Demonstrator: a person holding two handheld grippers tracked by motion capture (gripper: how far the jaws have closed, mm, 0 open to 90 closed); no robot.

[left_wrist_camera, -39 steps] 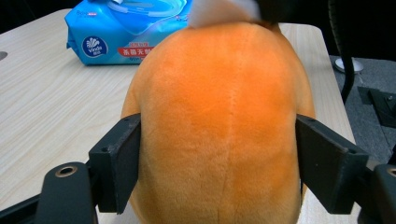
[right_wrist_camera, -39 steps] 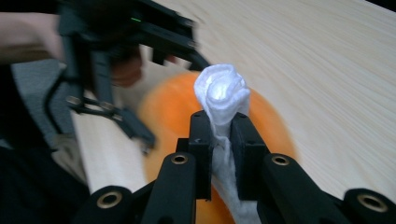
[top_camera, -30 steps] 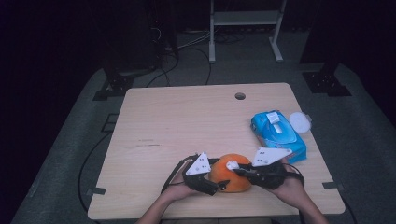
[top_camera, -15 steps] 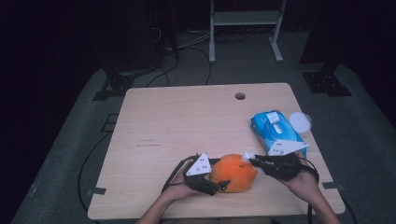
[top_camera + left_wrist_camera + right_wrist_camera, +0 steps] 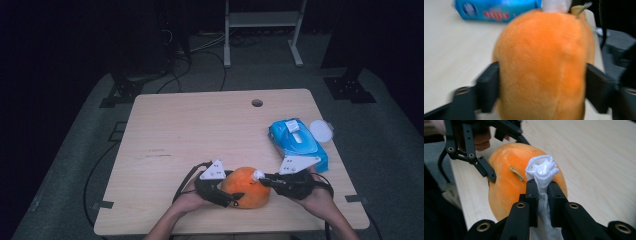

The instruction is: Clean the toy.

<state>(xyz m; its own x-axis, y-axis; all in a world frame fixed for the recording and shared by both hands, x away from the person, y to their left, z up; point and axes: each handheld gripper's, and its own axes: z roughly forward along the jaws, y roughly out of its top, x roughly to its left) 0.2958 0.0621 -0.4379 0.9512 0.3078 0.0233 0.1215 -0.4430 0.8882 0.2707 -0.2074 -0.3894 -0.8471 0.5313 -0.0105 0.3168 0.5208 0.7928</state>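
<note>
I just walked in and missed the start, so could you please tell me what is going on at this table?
A person is working at the table with a claw in each hand. The left claw is clamped around an orange plush pumpkin near the front edge. The right claw pinches a wad of white cloth and holds it against the pumpkin's top, near its stem. A blue pack of wipes lies off to the right.

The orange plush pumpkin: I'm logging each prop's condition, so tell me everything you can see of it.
The orange plush pumpkin is a rounded, fuzzy soft toy with faint lengthwise seams and a small tan stem on top. It rests on the light wooden table near the front edge. The left gripper clamps it with one black jaw on each flank. The right gripper holds a bunched white wipe against its upper surface beside the stem. No dirt or damage is visible.
</note>
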